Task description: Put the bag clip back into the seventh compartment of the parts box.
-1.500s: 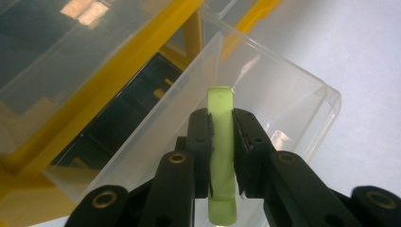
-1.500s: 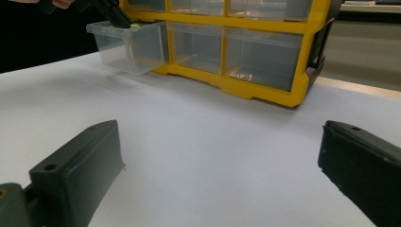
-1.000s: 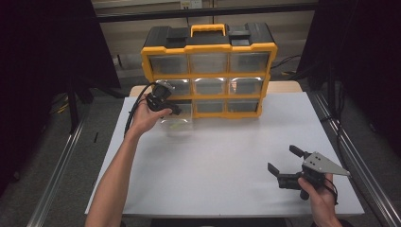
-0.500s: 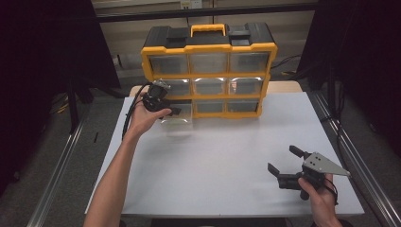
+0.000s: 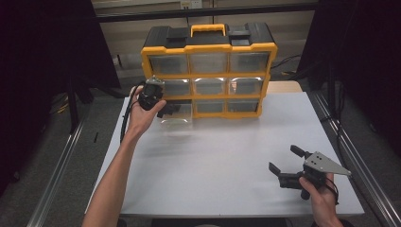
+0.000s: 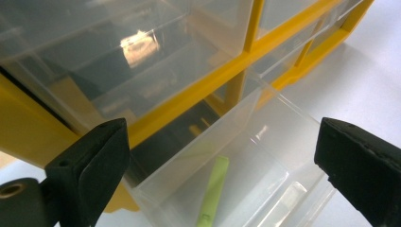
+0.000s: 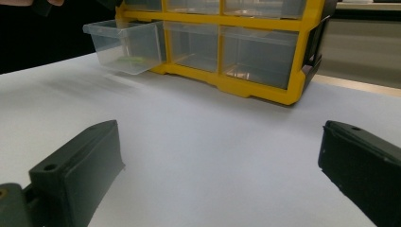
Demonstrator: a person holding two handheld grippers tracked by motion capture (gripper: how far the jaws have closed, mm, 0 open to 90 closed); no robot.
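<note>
A yellow and black organiser (image 5: 208, 75) with clear drawers stands at the back of the white table. Its bottom-left drawer (image 5: 177, 117) is pulled out, and a pale green strip (image 6: 213, 189) lies on the drawer floor (image 6: 279, 146). My left gripper (image 5: 168, 110) hangs just above that drawer. Its jaws have just been opening and now stand wide (image 6: 220, 137), with nothing between them. My right gripper (image 5: 283, 158) rests low at the table's front right, open and empty (image 7: 220, 142). It faces the cabinet, where the drawer (image 7: 125, 45) and green strip (image 7: 130, 60) show.
The other drawers of the organiser (image 7: 246, 52) are pushed in. The white tabletop (image 5: 217, 156) spreads between the cabinet and the right gripper. Metal rails (image 5: 350, 161) run along both sides of the table, with dark floor beyond.
The left hand has shifted slightly to the left beside the pulled-out drawer. The right gripper has kept still.
</note>
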